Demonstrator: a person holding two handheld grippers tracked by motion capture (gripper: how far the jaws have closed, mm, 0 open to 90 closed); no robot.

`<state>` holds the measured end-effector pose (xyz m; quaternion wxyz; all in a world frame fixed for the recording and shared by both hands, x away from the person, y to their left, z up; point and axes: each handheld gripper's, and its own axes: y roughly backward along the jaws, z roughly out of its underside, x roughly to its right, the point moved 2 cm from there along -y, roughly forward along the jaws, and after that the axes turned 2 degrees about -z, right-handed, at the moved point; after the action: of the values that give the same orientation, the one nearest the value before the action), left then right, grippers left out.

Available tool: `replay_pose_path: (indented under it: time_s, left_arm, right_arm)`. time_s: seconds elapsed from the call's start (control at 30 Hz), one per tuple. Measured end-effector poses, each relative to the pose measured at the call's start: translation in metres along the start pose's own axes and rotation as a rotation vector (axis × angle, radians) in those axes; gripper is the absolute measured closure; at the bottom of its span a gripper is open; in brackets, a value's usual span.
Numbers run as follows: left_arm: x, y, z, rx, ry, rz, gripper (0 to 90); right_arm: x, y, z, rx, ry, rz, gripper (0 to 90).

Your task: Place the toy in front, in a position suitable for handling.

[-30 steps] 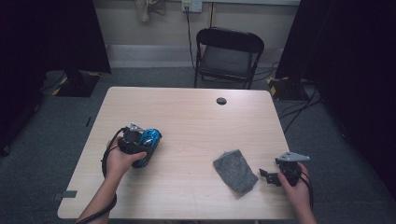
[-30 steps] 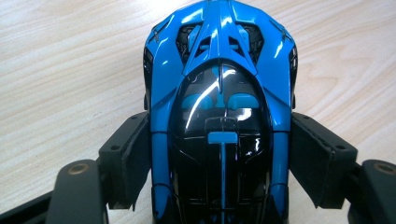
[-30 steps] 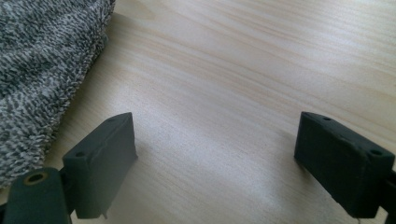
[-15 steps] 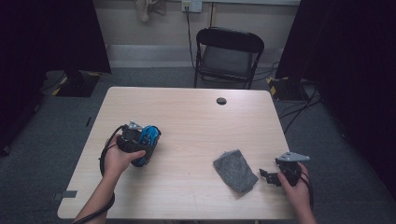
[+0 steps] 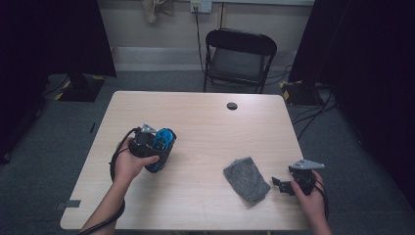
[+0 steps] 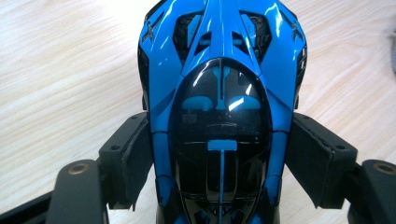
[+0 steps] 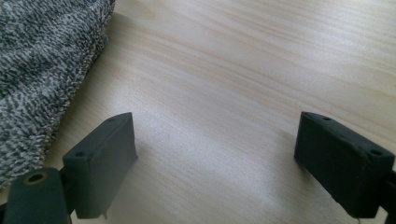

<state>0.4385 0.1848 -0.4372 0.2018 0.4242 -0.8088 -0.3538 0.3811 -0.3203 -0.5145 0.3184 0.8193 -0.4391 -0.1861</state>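
Looked down on a pale wooden bench (image 5: 205, 117), with a black folding chair (image 5: 240, 54) behind its far edge. Lay on the near right part of that bench: a grey fuzzy cloth (image 5: 246, 178), rumpled and flat, well apart from the left hand. Sat clamped in the left tool (image 5: 155, 149): a blue toy car (image 6: 219, 60), glossy, with a dark canopy, both black pads pressed on its flanks about mid-body, held over the left half of the bench (whether its wheels touched the wood could not be told). Waited just right of the cloth: the right tool (image 7: 215, 154), jaws wide apart with only bare wood between them, the cloth's edge beside its left pad. Rested near the far edge: a small black round thing (image 5: 232, 105), too small to name.

Seemed to be a carry of the car, likely toward the cloth. Best done by keeping the squeeze even on that slick shell, holding the car level so it could not slide forward out of the pads, and travelling slowly and clear of the wood.
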Motion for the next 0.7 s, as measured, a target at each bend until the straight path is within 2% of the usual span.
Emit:
replay_pose_path:
  time_s: [0.23,0.4,0.57,0.7]
  left_arm:
    - [0.014,-0.006,-0.006,-0.004,-0.012,0.026,27.3]
    - [0.024,-0.013,-0.008,-0.017,-0.038,0.040,27.3]
    - [0.033,-0.018,-0.011,-0.028,-0.071,0.036,27.3]
    - [0.041,-0.023,-0.013,-0.038,-0.079,0.049,27.3]
  right_arm:
    - [0.000,0.000,0.000,0.000,0.000,0.000,12.0]
    - [0.000,0.000,0.000,0.001,0.001,0.000,12.0]
    - [0.000,0.000,0.000,0.000,0.001,0.000,12.0]
    - [0.000,0.000,0.000,0.000,0.001,0.000,12.0]
